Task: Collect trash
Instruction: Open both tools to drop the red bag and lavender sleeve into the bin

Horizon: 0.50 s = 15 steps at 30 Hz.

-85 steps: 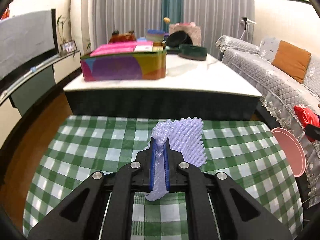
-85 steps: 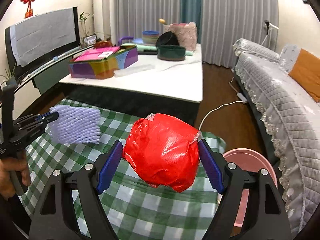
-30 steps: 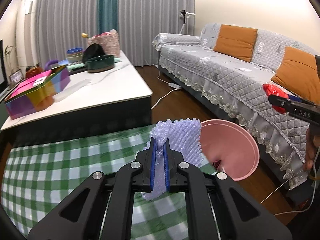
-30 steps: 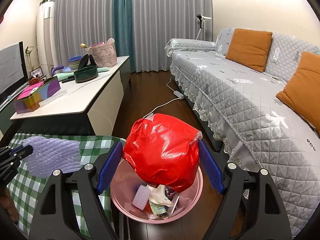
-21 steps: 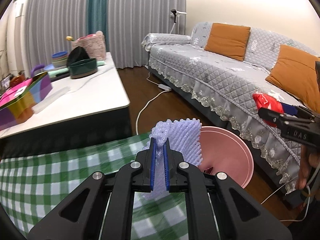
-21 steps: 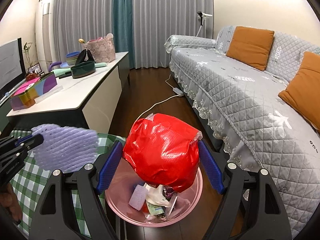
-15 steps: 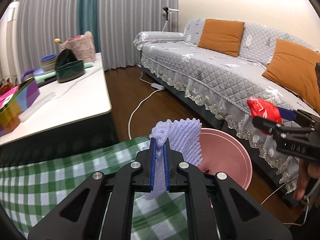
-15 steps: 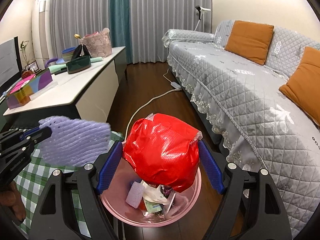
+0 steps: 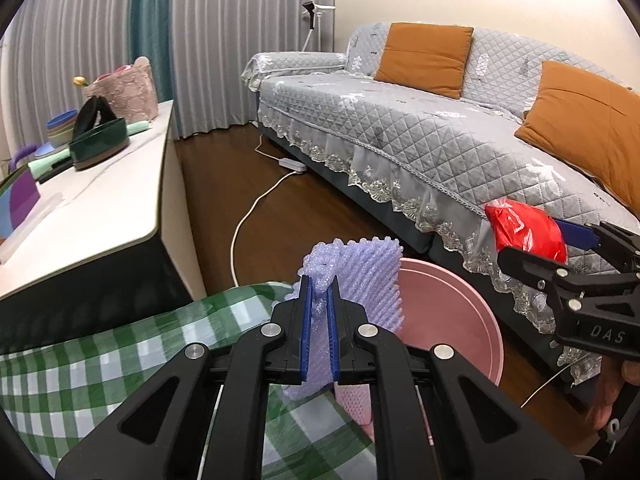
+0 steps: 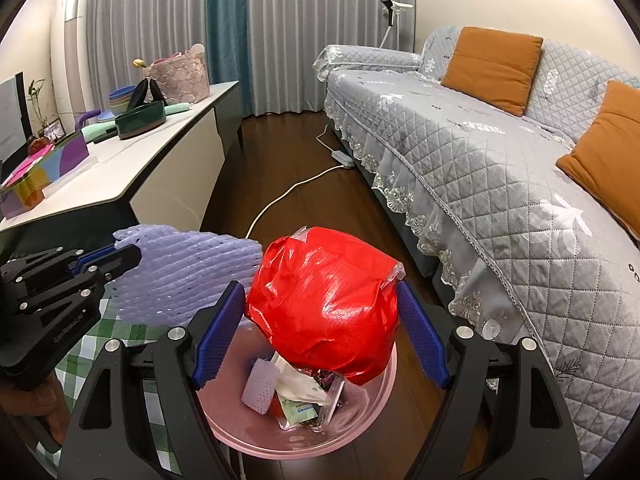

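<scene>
Both grippers, left clamping purple foam, right apparently clasping red bag, now nearer pink bin.

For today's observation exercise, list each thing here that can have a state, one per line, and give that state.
Left hand-held gripper: shut on the purple foam net.
Right hand-held gripper: shut on the red plastic bag, held over the bin.
Pink bin: open, partly filled with wrappers.
Red plastic bag: puffed up, crumpled.
Purple foam net: pinched at one edge, hanging by the bin's rim.
</scene>
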Available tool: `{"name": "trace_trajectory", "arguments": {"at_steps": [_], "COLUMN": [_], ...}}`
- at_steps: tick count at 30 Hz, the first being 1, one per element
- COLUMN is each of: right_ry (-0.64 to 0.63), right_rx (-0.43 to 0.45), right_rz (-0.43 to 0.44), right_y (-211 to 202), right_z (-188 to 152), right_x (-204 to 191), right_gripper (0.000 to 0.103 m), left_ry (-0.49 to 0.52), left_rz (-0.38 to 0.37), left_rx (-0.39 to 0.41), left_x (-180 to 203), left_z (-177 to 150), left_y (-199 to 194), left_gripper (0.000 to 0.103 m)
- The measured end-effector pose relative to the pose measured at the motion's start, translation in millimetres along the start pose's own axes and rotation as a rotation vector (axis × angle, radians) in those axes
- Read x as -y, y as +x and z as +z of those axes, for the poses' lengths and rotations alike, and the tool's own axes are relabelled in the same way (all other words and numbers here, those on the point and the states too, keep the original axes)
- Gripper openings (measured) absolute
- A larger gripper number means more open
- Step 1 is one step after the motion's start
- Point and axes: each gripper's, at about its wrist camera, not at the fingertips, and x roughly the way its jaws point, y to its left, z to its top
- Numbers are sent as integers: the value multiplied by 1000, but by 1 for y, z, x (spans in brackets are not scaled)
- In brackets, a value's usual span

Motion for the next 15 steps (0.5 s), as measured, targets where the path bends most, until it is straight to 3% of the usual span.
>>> {"name": "trace_trajectory", "arguments": {"at_steps": [7, 9, 10, 11, 15], "right_ry": [8, 6, 5, 8, 24], "right_rx": [-7, -8, -7, -3, -4], "right_rz": [-8, -17, -26, -30, -35], "right_y": [3, 4, 4, 4, 4], "right_z": [-2, -2, -1, -1, 0], "right_x": [3, 2, 3, 3, 5], "right_gripper": [77, 78, 83, 88, 91], "left_ry": [15, 20, 18, 15, -2], "left_rz": [-44, -55, -55, -56, -43], "left_rx": [5, 4, 4, 6, 11], "left_x": [5, 6, 5, 4, -3], "left_z": [8, 8, 8, 7, 6], "left_y": [8, 9, 8, 7, -1], "left_gripper": [8, 15, 23, 25, 25]}}
